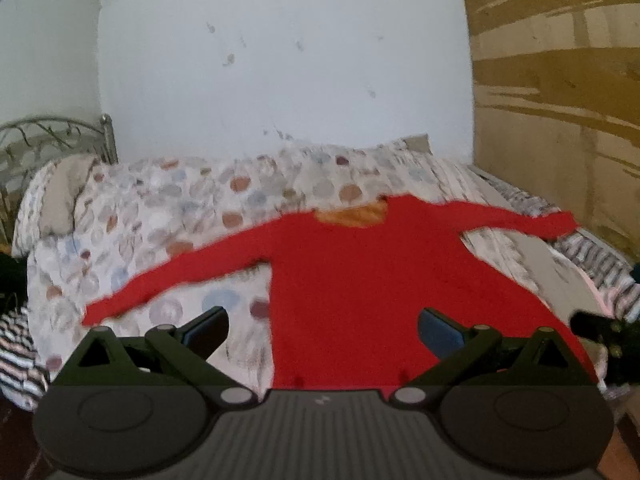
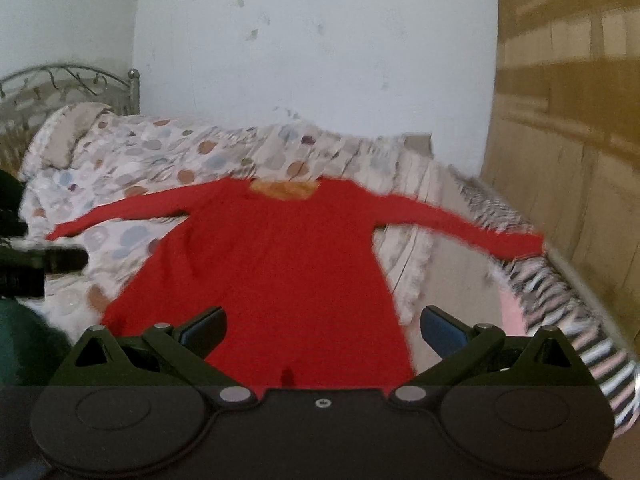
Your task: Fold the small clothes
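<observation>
A small red long-sleeved garment lies flat on the bed with both sleeves spread out and an orange patch at its neck; it also shows in the right wrist view. My left gripper is open and empty, above the garment's lower left part. My right gripper is open and empty, above the garment's lower right part. The left gripper shows as a dark shape at the left edge of the right wrist view. The garment's hem is hidden behind the gripper bodies.
The bed is covered by a dotted quilt with a striped blanket along its right side. A metal headboard stands at the far left. A white wall is behind, and a brown cardboard wall at right.
</observation>
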`<act>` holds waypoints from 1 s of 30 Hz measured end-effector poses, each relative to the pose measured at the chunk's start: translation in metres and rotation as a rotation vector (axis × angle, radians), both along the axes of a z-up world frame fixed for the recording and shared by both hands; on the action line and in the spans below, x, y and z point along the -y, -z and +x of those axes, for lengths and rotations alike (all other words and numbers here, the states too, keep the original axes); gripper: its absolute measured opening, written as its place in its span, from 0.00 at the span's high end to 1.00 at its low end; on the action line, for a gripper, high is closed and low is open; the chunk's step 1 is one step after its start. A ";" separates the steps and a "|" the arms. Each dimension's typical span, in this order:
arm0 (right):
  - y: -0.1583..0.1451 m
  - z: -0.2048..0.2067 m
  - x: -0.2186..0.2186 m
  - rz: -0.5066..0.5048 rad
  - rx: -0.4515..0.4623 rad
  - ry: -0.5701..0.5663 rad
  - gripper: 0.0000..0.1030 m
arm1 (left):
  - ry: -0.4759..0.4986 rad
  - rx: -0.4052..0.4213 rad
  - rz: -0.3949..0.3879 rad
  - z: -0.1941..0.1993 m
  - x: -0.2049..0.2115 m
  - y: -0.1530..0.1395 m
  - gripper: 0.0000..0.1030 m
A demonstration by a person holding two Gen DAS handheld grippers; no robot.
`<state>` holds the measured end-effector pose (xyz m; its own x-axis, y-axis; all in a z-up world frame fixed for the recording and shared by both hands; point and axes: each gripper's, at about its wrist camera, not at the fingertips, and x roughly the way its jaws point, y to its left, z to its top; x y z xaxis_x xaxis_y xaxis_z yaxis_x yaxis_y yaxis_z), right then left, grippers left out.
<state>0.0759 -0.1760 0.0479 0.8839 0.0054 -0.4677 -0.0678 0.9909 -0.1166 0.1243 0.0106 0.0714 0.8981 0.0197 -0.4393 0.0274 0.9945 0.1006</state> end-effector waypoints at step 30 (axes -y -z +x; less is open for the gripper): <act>0.090 0.267 0.229 0.281 0.011 0.476 0.00 | 0.015 -0.305 -0.034 0.248 0.003 0.145 0.00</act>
